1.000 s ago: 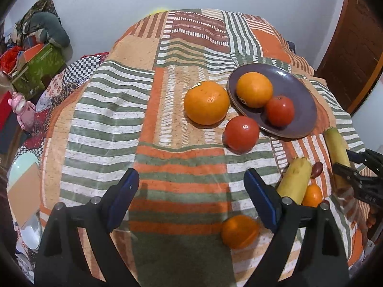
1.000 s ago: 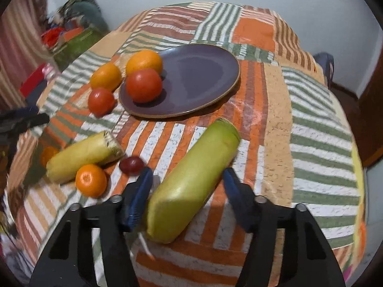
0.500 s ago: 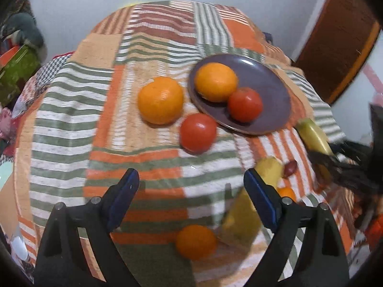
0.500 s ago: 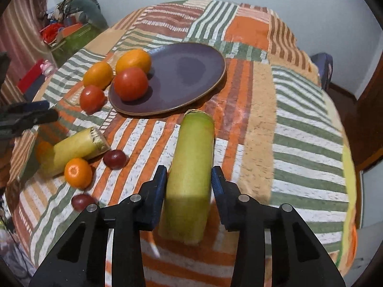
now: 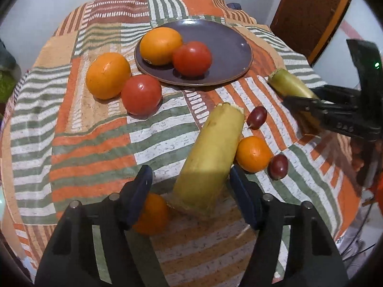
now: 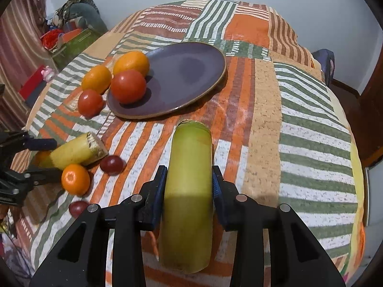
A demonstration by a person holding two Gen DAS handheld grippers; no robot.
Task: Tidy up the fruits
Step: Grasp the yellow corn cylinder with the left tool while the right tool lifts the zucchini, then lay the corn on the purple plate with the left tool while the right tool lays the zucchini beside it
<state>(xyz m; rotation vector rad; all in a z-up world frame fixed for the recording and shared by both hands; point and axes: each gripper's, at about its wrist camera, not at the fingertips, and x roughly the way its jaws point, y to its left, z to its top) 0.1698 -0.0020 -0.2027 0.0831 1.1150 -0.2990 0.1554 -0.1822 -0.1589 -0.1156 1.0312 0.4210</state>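
Observation:
My right gripper (image 6: 189,186) is shut on a green-yellow banana piece (image 6: 189,181) lying on the striped cloth just in front of the purple plate (image 6: 191,71). The plate holds an orange (image 6: 131,63) and a tomato (image 6: 128,86). My left gripper (image 5: 190,186) is open around a yellow banana piece (image 5: 210,157), its jaws apart on either side of the near end. A small orange (image 5: 152,212) lies by the left finger. In the left wrist view the right gripper (image 5: 306,106) holds its banana piece (image 5: 287,83).
Left of the plate (image 5: 227,47) lie an orange (image 5: 107,75) and a tomato (image 5: 141,94). A small mandarin (image 5: 253,153) and two dark grapes (image 5: 257,117) (image 5: 277,166) lie right of the yellow banana piece. Clutter (image 6: 69,38) and a wooden door (image 5: 311,12) flank the table.
My left gripper has moved right and forward, so its open jaws now flank the yellow banana piece. My right gripper has closed on the green-yellow banana piece and straightened it.

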